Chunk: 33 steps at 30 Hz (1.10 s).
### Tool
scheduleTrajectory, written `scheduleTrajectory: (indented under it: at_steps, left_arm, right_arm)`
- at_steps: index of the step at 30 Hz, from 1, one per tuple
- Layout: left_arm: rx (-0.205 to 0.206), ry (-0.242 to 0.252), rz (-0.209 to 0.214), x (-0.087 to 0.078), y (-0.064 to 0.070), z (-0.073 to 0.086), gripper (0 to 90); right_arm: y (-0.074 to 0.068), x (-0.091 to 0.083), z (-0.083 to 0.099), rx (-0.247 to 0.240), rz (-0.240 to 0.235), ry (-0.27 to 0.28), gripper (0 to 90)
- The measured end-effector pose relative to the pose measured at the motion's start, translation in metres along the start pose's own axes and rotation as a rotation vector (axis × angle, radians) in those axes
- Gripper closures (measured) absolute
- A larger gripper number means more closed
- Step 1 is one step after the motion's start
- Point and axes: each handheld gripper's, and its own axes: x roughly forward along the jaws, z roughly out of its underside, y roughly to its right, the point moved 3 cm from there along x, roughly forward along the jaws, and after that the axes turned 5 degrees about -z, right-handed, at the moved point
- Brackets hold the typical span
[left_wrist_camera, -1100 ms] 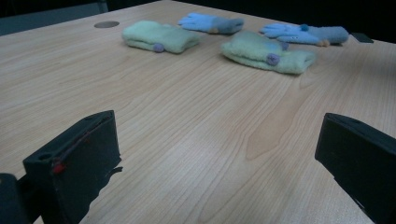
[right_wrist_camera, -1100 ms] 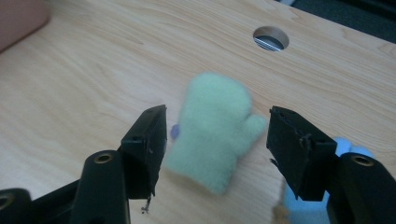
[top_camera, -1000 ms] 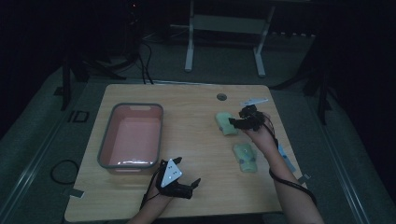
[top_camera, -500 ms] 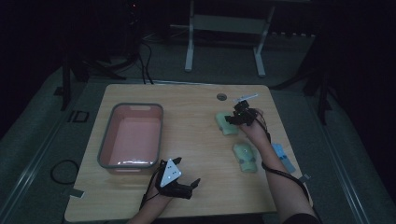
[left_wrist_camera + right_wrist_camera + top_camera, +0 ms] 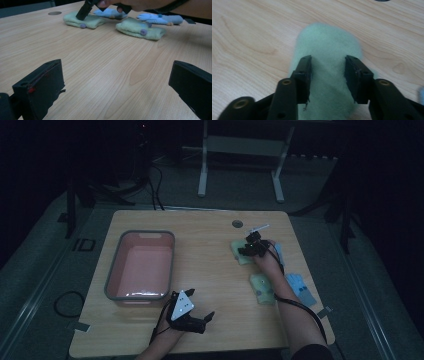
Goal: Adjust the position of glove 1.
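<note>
Basically, a light wooden table (image 5: pixel 210 270) stood in a dark room. One pink tub (image 5: pixel 141 265) sat at its left; two green socks and, I think, two blue ones lay at its right. My right gripper (image 5: pixel 328 66), jaws part-spread, straddled the far green sock (image 5: pixel 329 50). My left gripper (image 5: pixel 117 82) rested wide apart near the front edge.

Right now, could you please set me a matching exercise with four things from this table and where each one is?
Things:
1. bin
2. far green sock
3. near green sock
4. blue sock

Places:
A. beside the table's right edge
B. under the right gripper
C. left half of the table
D. beside the right forearm

Pairs: 1-C, 2-B, 3-D, 4-A
</note>
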Motion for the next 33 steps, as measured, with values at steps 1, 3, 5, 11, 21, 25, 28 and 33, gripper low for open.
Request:
scheduleTrajectory:
  at_steps: [1,3,5,11,21,25,28,33]
  left_arm:
    - [-0.004,-0.001,0.000,0.000,0.000,0.000,0.2]
    - [-0.009,0.001,-0.001,0.000,-0.001,0.000,0.2]
    - [-0.007,0.001,-0.002,0.000,0.000,0.000,0.2]
    - [-0.006,0.000,0.001,0.000,0.000,0.000,0.2]
    - [-0.005,-0.005,-0.006,0.000,0.000,0.000,0.2]
    - [-0.006,-0.004,-0.008,0.000,0.000,0.000,0.2]
    - [0.003,-0.008,-0.009,0.001,0.000,0.000,0.2]
    - [0.003,-0.008,-0.012,0.001,0.001,0.000,0.2]
  right_arm:
    - [0.000,0.000,0.001,-0.013,0.002,0.005,59.6]
    - [-0.001,0.001,0.003,-0.018,-0.001,0.013,65.4]
    - [-0.002,0.001,0.003,-0.017,-0.003,0.015,73.6]
    - [-0.007,-0.002,0.002,0.087,-0.027,0.028,85.4]
    - [-0.044,-0.047,0.000,0.155,0.013,0.122,85.8]
    - [-0.069,-0.070,0.001,0.159,0.010,0.159,85.8]
    - [-0.091,-0.087,0.003,0.149,0.011,0.167,85.8]
    - [-0.119,-0.108,0.011,0.141,0.032,0.173,85.9]
